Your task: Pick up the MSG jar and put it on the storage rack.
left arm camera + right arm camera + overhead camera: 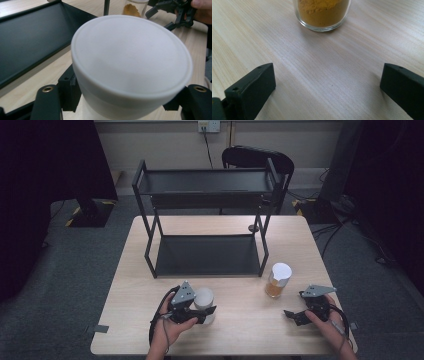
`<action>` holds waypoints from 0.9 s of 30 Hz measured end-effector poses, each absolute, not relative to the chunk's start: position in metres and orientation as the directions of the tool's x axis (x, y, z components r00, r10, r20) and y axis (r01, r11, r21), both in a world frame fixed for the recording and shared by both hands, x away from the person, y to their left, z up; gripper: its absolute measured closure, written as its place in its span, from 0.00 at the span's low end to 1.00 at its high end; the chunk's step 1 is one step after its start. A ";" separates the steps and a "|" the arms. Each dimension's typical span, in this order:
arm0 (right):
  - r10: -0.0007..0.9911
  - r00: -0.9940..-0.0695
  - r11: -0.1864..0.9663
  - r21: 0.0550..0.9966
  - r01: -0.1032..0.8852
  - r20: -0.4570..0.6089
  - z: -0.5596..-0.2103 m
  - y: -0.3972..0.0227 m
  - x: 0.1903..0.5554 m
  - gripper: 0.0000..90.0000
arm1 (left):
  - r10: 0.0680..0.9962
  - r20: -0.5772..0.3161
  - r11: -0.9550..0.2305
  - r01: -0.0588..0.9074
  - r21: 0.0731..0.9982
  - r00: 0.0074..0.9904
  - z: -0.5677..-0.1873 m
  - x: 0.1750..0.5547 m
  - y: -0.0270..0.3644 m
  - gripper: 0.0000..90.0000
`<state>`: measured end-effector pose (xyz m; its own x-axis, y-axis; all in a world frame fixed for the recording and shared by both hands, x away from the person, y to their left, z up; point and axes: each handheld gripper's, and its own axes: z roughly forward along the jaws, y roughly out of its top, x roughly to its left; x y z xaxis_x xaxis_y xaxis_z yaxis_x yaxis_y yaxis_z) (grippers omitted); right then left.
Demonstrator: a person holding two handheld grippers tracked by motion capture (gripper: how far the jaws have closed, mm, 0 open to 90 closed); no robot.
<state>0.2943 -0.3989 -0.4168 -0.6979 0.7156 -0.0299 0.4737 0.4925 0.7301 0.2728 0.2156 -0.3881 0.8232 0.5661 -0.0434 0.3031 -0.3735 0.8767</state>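
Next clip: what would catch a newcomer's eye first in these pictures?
First, the white-lidded jar looming in the left gripper view, clamped by the left gripper at the table's near edge. Next, the black two-tier rack standing at the back of the table. Then the glass jar of orange-brown powder right of the rack's foot, with the right gripper open on the bare wood just short of it.

The white-lidded container (130,62) was plain white. The glass jar (277,281) held orange-brown powder under a white lid. The shelf rack (205,255) was black, the worktop (240,330) pale wood-grained, and both tools' jaws black.
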 end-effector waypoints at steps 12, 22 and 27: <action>0.717 -0.697 0.492 0.730 0.474 -0.030 -0.417 -0.399 0.294 0.00 | 0.591 -0.002 -0.415 0.306 0.857 0.806 -0.376 0.270 0.206 0.39; 0.718 -0.696 0.491 0.730 0.475 -0.030 -0.417 -0.398 0.294 0.00 | 0.609 -0.025 -0.385 0.323 0.865 0.793 -0.360 0.279 0.214 0.39; 0.718 -0.696 0.491 0.730 0.475 -0.030 -0.417 -0.398 0.294 0.00 | 0.626 -0.024 -0.377 0.330 0.866 0.779 -0.355 0.283 0.217 0.39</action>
<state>0.2940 -0.3985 -0.4168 -0.6958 0.7176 -0.0301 0.4748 0.4911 0.7303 0.2829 0.2166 -0.3547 0.7793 0.6261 -0.0244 0.3299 -0.3769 0.8655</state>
